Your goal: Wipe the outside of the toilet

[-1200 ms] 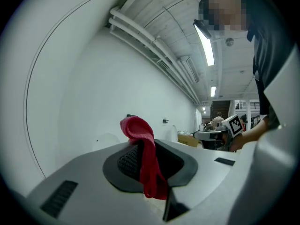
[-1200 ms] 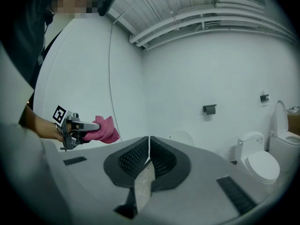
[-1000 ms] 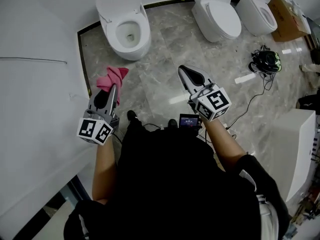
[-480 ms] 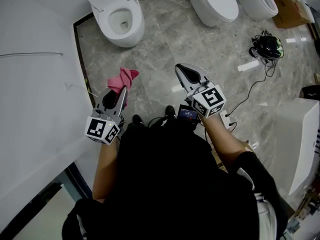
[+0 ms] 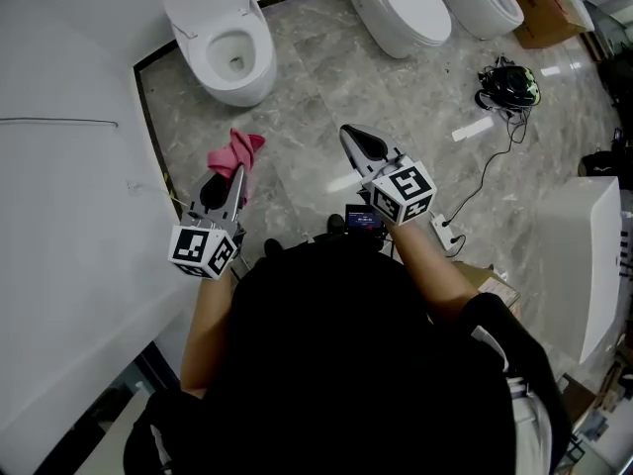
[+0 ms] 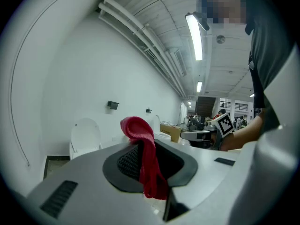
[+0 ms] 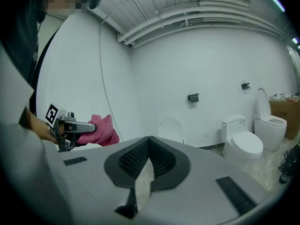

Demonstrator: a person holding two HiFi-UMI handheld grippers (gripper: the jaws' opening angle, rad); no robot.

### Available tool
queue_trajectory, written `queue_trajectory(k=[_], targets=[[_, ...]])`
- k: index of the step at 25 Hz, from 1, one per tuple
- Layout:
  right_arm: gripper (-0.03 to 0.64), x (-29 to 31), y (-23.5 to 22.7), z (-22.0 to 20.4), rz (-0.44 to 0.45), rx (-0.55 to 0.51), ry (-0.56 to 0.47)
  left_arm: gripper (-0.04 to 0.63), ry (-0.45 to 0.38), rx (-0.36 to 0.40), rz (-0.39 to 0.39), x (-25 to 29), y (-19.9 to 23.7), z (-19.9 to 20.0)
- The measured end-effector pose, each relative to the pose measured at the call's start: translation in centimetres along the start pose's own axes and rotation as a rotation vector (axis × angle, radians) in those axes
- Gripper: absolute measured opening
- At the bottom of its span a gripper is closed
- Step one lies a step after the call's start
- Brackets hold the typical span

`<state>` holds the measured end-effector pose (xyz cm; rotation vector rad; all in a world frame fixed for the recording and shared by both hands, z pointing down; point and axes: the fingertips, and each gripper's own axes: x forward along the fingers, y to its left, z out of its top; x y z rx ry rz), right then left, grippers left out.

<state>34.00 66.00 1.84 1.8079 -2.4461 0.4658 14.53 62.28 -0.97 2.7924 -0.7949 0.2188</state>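
Left gripper clamps the pink cloth, well short of the open-lid toilet; only the left gripper view shows the pinch itself. Right gripper, rightward of that toilet, has jaws together, empty

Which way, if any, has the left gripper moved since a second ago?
Yes. Left gripper shifted right, away from the dark floor border, no closer to the open toilet.

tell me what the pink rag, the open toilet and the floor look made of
The pink rag: soft woven or microfibre cloth, matte; it folds and droops from the left gripper. The open toilet: probably glazed ceramic, glossy white, smooth curves. The floor: polished stone or marble-look tile, grey veining with light reflections.
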Motion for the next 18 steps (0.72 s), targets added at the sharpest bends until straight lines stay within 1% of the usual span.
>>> queue_trajectory(k=[3, 8, 13, 18], targets=[[0.032, 0.0, 1.0, 1.0, 0.014, -0.01, -0.013, 0.075, -0.013, -0.011, -0.002, -0.7, 0.3, 0.1], [0.032, -0.5, 1.5, 1.3, 0.016, -0.024, -0.019, 0.075, -0.028, -0.021, -0.003, -1.6, 0.3, 0.6], [0.032, -1.2, 1.9, 1.3, 0.019, -0.024, -0.021, 0.075, -0.024, -0.02, -0.02, -1.9, -0.2, 0.5], [0.032, -1.6, 2.1, 1.1, 0.029, -0.022, -0.012, 0.075, -0.032, -0.072, -0.03, -2.0, -0.9, 0.9]])
